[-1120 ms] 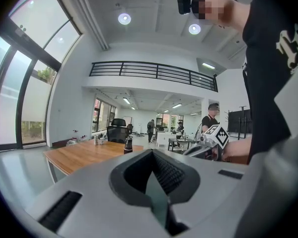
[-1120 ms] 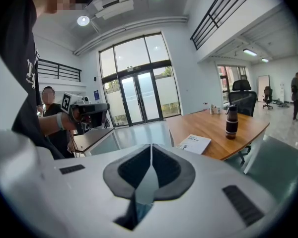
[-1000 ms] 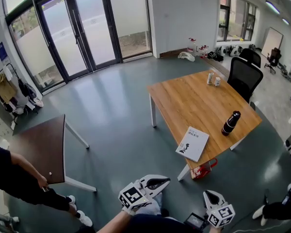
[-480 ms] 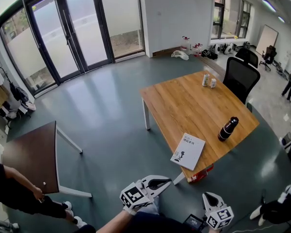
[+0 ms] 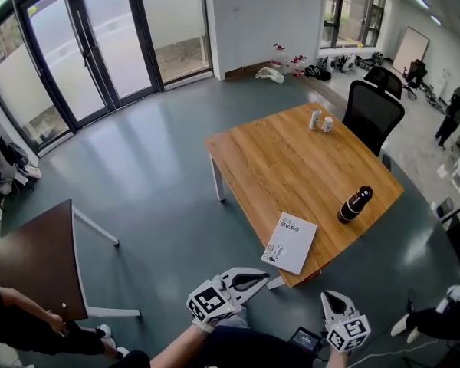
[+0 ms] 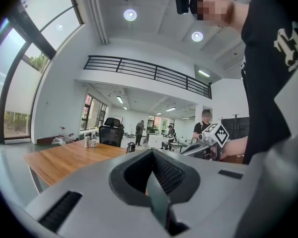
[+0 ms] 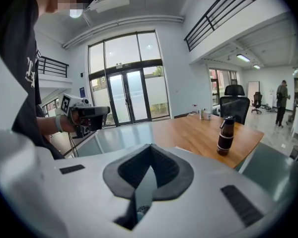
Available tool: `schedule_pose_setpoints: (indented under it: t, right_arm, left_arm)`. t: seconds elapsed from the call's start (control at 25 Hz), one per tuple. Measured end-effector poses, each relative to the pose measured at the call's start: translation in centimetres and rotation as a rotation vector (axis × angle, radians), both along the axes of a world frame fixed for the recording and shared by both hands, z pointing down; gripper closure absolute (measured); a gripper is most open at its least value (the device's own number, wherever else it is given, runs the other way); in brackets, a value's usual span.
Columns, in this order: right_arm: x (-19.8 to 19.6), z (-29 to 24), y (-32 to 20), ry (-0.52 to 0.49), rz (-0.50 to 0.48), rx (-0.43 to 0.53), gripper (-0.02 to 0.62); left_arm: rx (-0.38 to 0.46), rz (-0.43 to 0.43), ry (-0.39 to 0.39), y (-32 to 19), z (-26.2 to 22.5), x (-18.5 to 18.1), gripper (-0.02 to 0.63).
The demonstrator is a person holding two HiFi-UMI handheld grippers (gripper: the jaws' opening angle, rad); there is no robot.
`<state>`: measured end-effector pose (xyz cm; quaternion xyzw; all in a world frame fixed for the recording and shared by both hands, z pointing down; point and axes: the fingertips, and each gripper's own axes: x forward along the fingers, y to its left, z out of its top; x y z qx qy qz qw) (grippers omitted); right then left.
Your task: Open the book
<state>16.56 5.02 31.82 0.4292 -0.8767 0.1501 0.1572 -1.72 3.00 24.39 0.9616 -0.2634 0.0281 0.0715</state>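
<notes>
Book (image 5: 290,243): closed, white cover up, flat at the near edge of the wooden table (image 5: 276,152), well apart from both grippers. Bottle (image 5: 353,204): dark, upright, right of the book. Two small containers (image 5: 320,121): far edge, near the chair (image 5: 370,113). Left gripper (image 5: 262,277): jaws together, nothing held, short of the table. Right gripper (image 5: 327,297): jaws together, nothing held.

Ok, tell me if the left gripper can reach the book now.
Likely not yet: the left gripper hangs short of the table, apart from the book near its edge. Nothing blocks the way.
</notes>
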Motion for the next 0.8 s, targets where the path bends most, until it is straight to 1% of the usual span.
schedule_pose_setpoints:
  t: [0.12, 0.24, 0.32, 0.44, 0.48, 0.56, 0.68, 0.8]
  right_arm:
    - [-1.3, -1.0, -1.7, 0.007, -0.006, 0.000, 0.609]
    - [-2.0, -1.2, -2.9, 0.021, -0.006, -0.008, 0.609]
    - [-2.3, -1.4, -3.9, 0.030, 0.011, 0.005, 0.609]
    - [-2.3, -1.7, -6.3, 0.040, 0.056, 0.044, 0.609]
    - [-2.4, -2.0, -6.8, 0.037, 0.063, 0.044, 0.609]
    - [-2.6, -2.3, -7.3, 0.038, 0.069, 0.023, 0.609]
    - [-2.8, -2.3, -7.8, 0.066, 0.080, -0.008, 0.609]
    - [-3.2, -2.0, -8.9, 0.057, 0.092, -0.033, 0.609]
  left_arm:
    - [-0.018, 0.001, 0.008, -1.6, -0.3, -0.9, 0.598]
    - [-0.029, 0.026, 0.020, -2.4, -0.3, -1.0, 0.600]
    - [-0.036, 0.039, 0.022, -3.0, 0.3, -1.2, 0.598]
    - [-0.024, 0.046, 0.022, -5.0, 0.7, -1.7, 0.598]
    - [-0.024, 0.048, 0.024, -5.4, 0.7, -1.9, 0.599]
    - [-0.035, 0.053, 0.032, -6.1, 0.8, -2.2, 0.599]
    - [-0.061, 0.066, 0.042, -6.8, 1.4, -2.6, 0.598]
    - [-0.070, 0.089, 0.035, -8.0, 2.3, -2.9, 0.599]
